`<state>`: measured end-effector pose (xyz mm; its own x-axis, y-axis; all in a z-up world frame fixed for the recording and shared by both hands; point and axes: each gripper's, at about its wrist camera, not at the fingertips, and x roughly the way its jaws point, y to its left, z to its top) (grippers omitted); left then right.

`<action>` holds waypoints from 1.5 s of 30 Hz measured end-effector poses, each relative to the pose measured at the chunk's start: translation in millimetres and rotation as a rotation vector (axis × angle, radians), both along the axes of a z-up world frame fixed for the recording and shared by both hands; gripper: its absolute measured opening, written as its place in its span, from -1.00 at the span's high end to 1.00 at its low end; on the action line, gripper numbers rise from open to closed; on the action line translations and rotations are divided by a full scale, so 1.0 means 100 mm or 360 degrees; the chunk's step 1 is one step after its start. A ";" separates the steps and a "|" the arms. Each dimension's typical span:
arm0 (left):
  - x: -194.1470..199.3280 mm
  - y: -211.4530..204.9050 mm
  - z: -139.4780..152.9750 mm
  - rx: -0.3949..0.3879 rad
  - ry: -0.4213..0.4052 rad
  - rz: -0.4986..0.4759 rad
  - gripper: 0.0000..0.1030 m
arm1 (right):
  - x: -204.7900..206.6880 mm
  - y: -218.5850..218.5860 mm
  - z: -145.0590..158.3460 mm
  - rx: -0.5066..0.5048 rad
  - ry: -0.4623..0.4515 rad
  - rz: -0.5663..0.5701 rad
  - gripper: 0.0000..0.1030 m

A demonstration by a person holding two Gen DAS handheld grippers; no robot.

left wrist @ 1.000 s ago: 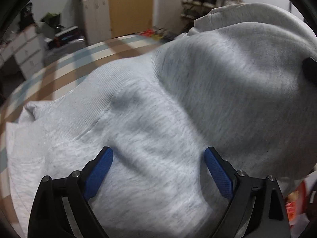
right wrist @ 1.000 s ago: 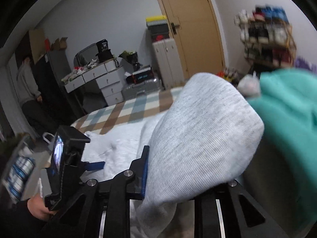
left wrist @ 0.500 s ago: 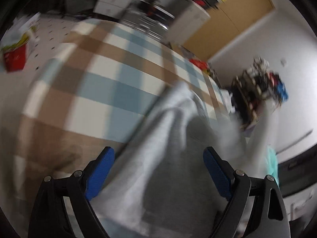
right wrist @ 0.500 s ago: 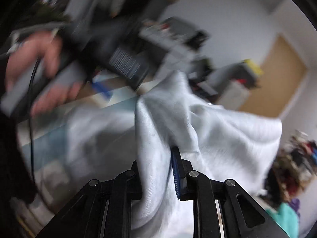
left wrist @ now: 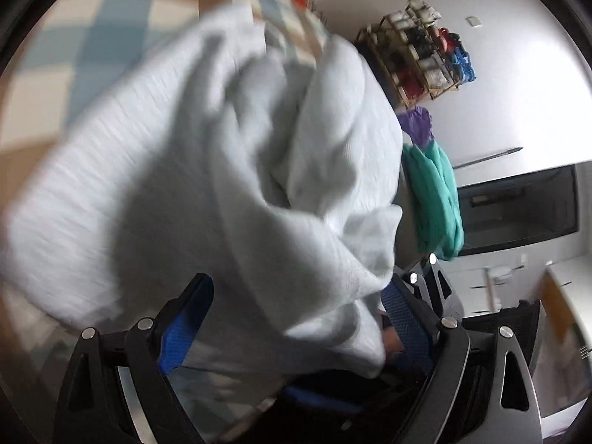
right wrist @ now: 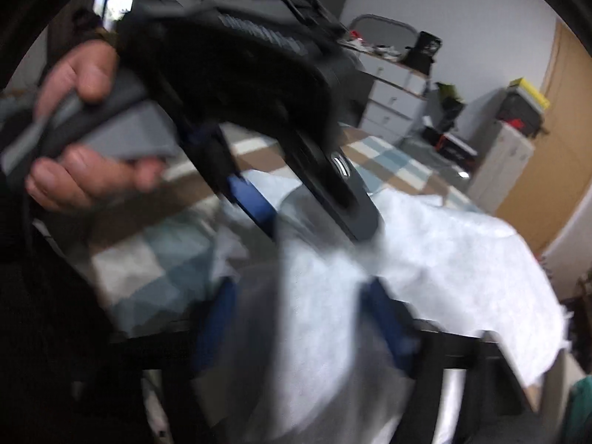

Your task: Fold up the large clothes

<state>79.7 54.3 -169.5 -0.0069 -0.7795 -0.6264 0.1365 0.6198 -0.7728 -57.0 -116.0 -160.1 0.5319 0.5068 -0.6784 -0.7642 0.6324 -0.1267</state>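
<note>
Left wrist view
Left gripper (left wrist: 296, 318): its blue pads stand wide apart, and grey cloth bulges between and over them; nothing is pinched.
Garment (left wrist: 207, 192): a light grey sweatshirt, bunched and blurred, filling the middle of this view. It lies heaped in thick folds rather than flat.
Long axis here: the mass runs from lower left up to upper right, rising to a rounded hump near the shelf side.
Bedspread (left wrist: 48, 59): blue, tan and cream checks, showing behind the sweatshirt at upper left.
Shoe rack (left wrist: 418, 59): wooden, against the white wall at upper right.
Hanging clothes: a teal garment (left wrist: 436, 199) with a purple one (left wrist: 418, 125) just above it, right of the sweatshirt.

Right wrist view
Right gripper (right wrist: 299, 322): the blue pads are spread, with a band of sweatshirt (right wrist: 314, 333) lying loose between them; blur softens the edges.
Garment position: spread over the checked bedspread (right wrist: 155, 262), reaching from the gripper toward the far right.
Long axis here: near-left to far-right, its pale ragged edge hanging over the right side of the bed.
Left hand (right wrist: 77, 129): clasps the grey handle of the other gripper, whose black body crosses the top of the view just above the cloth.
Dresser (right wrist: 392, 100): white drawers against the back wall.
Door (right wrist: 555, 148): tan wood, at right.
</note>
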 end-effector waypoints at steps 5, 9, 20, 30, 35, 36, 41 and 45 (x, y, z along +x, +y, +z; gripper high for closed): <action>-0.04 -0.04 0.02 0.0059 -0.0025 0.0086 -0.74 | 0.00 -0.34 0.14 0.0136 0.0168 0.0033 -0.69; -0.08 -0.14 0.01 0.0121 -0.0077 0.0093 -0.77 | 0.22 -1.10 0.37 0.0431 0.0361 -0.0039 -0.69; 0.16 -0.34 0.00 0.0232 -0.0289 0.0305 -0.77 | 2.57 -2.29 0.12 0.0601 0.0853 -0.0430 -0.69; 0.08 -0.28 0.22 0.0226 -0.0561 0.0339 0.35 | 2.45 -2.06 -0.21 0.0642 0.1139 -0.0233 0.71; -0.04 -0.34 0.43 0.0291 -0.0700 0.0332 0.41 | 2.19 -2.09 0.16 0.0779 0.1030 -0.0236 0.80; -0.05 -0.35 0.44 0.0362 -0.0689 0.0334 0.41 | 2.16 -2.09 0.24 0.0804 0.1021 -0.0240 0.80; 0.10 -0.25 0.18 0.0471 -0.0453 0.0395 -0.03 | 2.03 -1.97 0.56 0.0765 0.0929 -0.0209 0.79; 0.05 -0.25 0.22 0.0552 -0.0451 0.0391 -0.28 | 2.07 -1.86 0.41 0.0552 0.0882 -0.0321 0.76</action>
<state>84.5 29.3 -147.3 0.3581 -0.4827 -0.7992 0.1287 0.8733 -0.4698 150.0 -302.1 -119.3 0.2598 0.6712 -0.6943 -0.5207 0.7029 0.4846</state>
